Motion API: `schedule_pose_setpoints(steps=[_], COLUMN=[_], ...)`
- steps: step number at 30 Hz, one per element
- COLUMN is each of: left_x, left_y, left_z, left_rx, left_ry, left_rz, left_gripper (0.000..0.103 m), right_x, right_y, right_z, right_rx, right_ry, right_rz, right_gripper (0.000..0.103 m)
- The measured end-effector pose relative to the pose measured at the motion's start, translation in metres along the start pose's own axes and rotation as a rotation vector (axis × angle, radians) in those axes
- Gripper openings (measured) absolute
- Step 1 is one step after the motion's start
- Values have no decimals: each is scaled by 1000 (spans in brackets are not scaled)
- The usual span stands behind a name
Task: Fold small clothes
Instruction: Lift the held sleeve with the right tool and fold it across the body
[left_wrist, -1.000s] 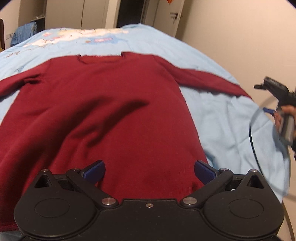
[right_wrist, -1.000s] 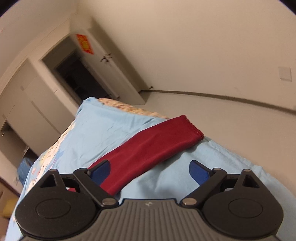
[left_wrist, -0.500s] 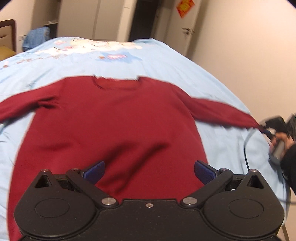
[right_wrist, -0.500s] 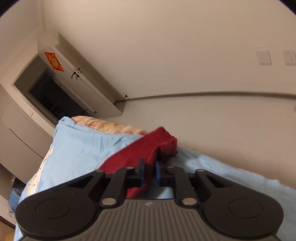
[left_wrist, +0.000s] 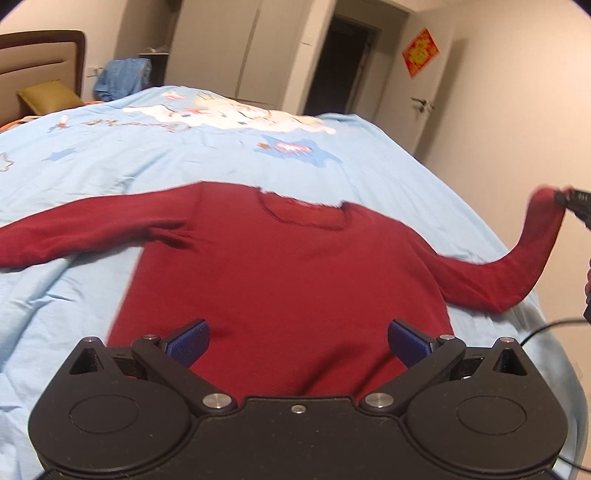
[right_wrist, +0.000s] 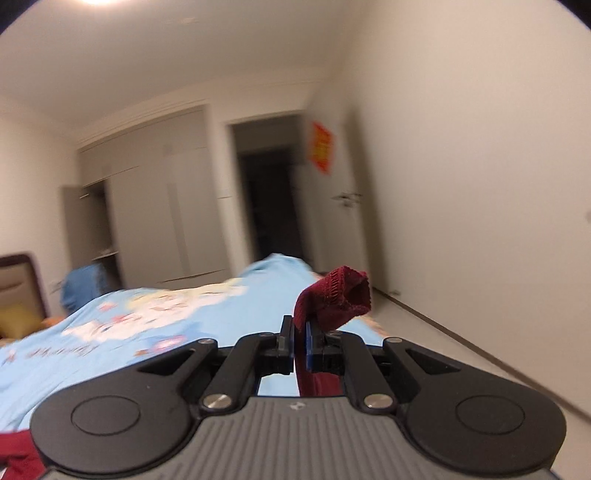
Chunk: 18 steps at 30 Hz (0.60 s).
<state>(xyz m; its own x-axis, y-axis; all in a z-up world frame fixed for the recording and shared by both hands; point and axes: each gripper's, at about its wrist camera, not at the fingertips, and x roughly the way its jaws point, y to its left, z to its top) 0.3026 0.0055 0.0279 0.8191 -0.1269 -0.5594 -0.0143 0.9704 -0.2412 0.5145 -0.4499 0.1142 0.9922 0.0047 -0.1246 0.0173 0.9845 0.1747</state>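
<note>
A dark red long-sleeved sweater (left_wrist: 288, 266) lies flat on the light blue bedspread (left_wrist: 184, 147), neck toward the far end. My left gripper (left_wrist: 297, 341) hovers open above the sweater's hem, nothing between its blue pads. The sweater's right sleeve (left_wrist: 524, 251) rises off the bed to the right, its cuff pinched in my right gripper (left_wrist: 570, 201). In the right wrist view that gripper (right_wrist: 300, 345) is shut on the red cuff (right_wrist: 340, 299), held up in the air. The left sleeve (left_wrist: 74, 236) lies stretched out on the bed.
The bed's right edge (left_wrist: 517, 251) drops toward the floor beside a beige wall. A headboard (left_wrist: 40, 59) and yellow pillow (left_wrist: 48, 99) sit at far left, blue clothing (left_wrist: 122, 77) near the wardrobe. A cable (left_wrist: 546, 328) trails at right. The doorway (right_wrist: 269, 206) is dark.
My right gripper shut on the cuff of the right sleeve and lifted it off the bed. My left gripper pulled back and up, still open over the hem.
</note>
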Motion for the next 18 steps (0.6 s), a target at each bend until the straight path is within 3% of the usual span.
schedule_pose_setpoints(steps=[7,13,18], left_x=[-23,-40,-46], left_y=[39,74,95], left_z=[4,1,-2], left_rx=[-71,-137,-178], left_ry=[-51,-72,-75], left_rz=[63,125,171], left_gripper=[102,102,102], right_x=[17,18,11], right_y=[144,249,304], right_z=[-16,-68,-127], right_rx=[-214,-379,-519], right_ry=[23,131,259], right_rz=[246,394,490], right_gripper=[6,6,6])
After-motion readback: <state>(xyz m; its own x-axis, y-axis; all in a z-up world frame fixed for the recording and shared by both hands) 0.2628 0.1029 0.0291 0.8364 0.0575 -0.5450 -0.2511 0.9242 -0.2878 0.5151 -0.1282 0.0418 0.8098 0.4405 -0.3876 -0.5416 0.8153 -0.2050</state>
